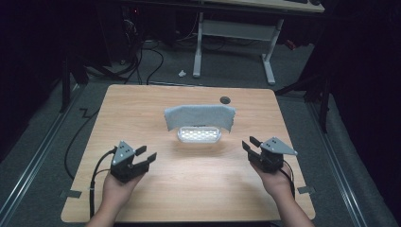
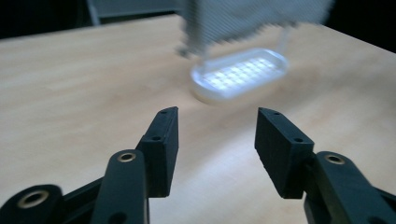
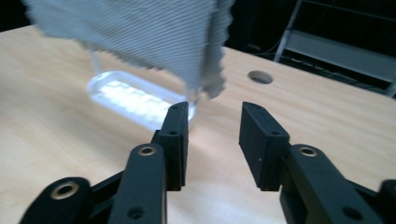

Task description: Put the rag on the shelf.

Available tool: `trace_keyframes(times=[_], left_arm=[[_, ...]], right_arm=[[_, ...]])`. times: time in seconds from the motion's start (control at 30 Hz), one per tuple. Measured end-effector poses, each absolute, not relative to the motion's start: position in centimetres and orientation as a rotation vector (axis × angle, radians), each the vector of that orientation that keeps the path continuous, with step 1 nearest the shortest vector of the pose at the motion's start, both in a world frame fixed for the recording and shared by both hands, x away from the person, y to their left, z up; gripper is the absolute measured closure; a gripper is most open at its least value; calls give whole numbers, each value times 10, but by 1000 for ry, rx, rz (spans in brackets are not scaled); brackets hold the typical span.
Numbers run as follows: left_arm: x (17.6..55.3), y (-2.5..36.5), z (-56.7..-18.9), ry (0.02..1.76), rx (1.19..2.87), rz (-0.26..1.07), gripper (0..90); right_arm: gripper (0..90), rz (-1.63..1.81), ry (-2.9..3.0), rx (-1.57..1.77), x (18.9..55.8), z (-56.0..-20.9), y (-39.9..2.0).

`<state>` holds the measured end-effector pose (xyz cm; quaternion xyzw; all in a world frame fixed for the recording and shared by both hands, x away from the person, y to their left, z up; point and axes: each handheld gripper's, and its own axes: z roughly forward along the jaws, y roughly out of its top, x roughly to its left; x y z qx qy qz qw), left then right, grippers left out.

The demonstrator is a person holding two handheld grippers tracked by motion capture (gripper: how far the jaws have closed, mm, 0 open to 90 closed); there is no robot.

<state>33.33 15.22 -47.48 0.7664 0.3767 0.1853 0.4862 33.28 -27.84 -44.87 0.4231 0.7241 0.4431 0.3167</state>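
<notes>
A grey cloth (image 1: 199, 117) hangs draped over a thin stand above a glowing white oval base (image 1: 199, 135) in the middle of the wooden table (image 1: 142, 109). My left gripper (image 1: 146, 153) is at the front left, open and empty, pointing toward the base. My right gripper (image 1: 249, 143) is at the front right, also open with nothing between its jaws. In the left gripper view the open gripper (image 2: 217, 114) faces the lit base (image 2: 240, 74) and the cloth (image 2: 252, 18). In the right gripper view the gripper (image 3: 215, 106) stands just short of the cloth (image 3: 140, 32) and the base (image 3: 130, 100).
A round cable hole (image 1: 225, 100) sits near the table's far edge, behind the cloth. Beyond the table stands a desk with white legs (image 1: 197, 47), and cables (image 1: 142, 61) lie on the dark floor. Bare tabletop lies between my two hands.
</notes>
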Motion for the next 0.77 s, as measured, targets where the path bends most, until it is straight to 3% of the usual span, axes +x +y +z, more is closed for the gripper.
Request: trace_keyframes(times=[0.13,0.3,0.37,0.5,0.77], left_arm=[[315,123,-490,859,1926,350,462],[292,89,-516,779,2059,316,430],[287,81,-522,748,2120,293,409],[288,86,-520,758,2096,318,402],[302,108,-522,902,2025,267,402]], right_arm=[[594,1146,1954,1124,311,-454,-262],[501,1112,2041,1131,288,-474,-235],[519,1111,2024,1168,278,-489,-229],[515,994,2107,1076,269,-510,-220],[507,1001,2133,1168,280,-517,-231]])
